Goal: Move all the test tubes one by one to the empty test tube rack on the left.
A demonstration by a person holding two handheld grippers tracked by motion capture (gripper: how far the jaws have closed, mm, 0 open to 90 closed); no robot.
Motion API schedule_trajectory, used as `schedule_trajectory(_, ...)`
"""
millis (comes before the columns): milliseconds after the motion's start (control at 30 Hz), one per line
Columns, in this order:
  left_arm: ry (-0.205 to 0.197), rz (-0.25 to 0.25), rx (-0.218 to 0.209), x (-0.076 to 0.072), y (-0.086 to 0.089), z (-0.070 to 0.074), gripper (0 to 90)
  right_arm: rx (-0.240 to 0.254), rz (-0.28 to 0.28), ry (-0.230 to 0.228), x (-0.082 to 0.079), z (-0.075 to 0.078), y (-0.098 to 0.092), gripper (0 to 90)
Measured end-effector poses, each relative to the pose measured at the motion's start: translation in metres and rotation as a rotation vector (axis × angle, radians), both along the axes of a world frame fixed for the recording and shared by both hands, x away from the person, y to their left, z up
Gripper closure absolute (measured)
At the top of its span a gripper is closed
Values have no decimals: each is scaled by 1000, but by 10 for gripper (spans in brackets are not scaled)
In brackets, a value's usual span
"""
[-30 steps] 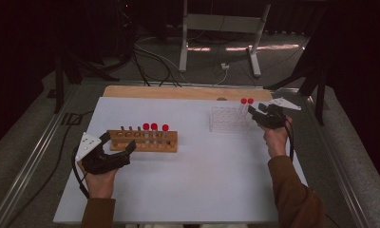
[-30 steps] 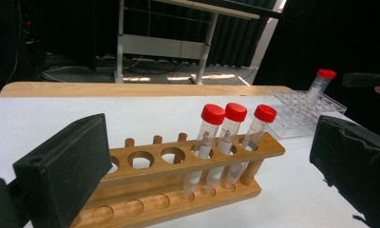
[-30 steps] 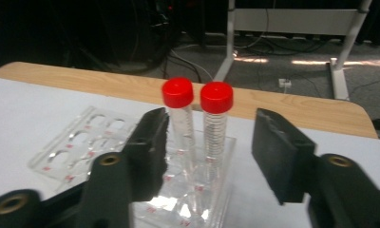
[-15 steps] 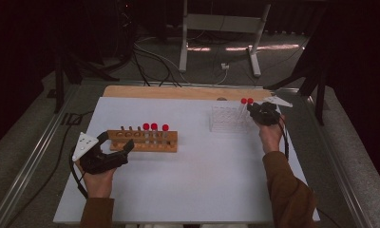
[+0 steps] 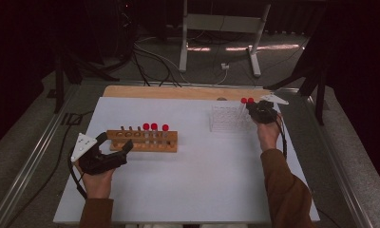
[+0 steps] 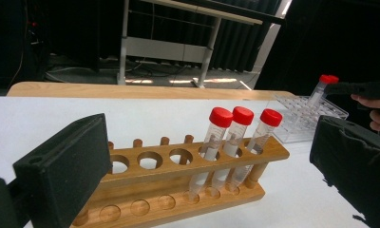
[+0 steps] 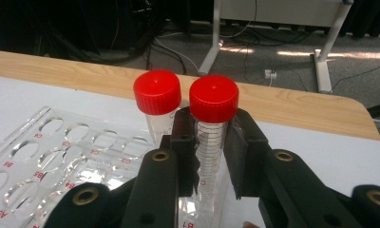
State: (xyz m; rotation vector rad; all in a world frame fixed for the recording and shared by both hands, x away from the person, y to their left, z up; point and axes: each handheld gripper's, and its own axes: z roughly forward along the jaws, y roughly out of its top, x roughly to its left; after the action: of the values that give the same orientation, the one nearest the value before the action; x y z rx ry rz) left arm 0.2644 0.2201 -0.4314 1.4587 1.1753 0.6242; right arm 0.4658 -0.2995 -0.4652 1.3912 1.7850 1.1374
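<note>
The white table (image 5: 188,190) carries my wooden rack (image 5: 143,141) at the left, three red-capped tubes (image 6: 233,142) standing in it, and my left gripper (image 5: 113,151) gapes wide just beside its end. At the far right stands the clear rack (image 5: 228,118), where my right gripper (image 7: 210,152), jaws just closed, pinches one upright tube (image 7: 213,128) beside a second tube (image 7: 158,102).

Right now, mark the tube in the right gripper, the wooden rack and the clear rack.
gripped tube (image 7: 213,97): right gripper view, on its red cap.
wooden rack (image 6: 178,168): left gripper view, on the top board's front edge.
clear rack (image 5: 224,118): high view, on its gridded top.
</note>
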Motion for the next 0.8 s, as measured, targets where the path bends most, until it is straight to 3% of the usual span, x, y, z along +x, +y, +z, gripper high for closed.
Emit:
schedule_trajectory(367, 1, -1, 1, -1, -2, 0, 6, 11, 4, -57, -8, 14, -3, 748)
schedule_trajectory(800, 4, 2, 3, 0, -1, -1, 6, 8, 33, -143, -25, 40, -6, 747)
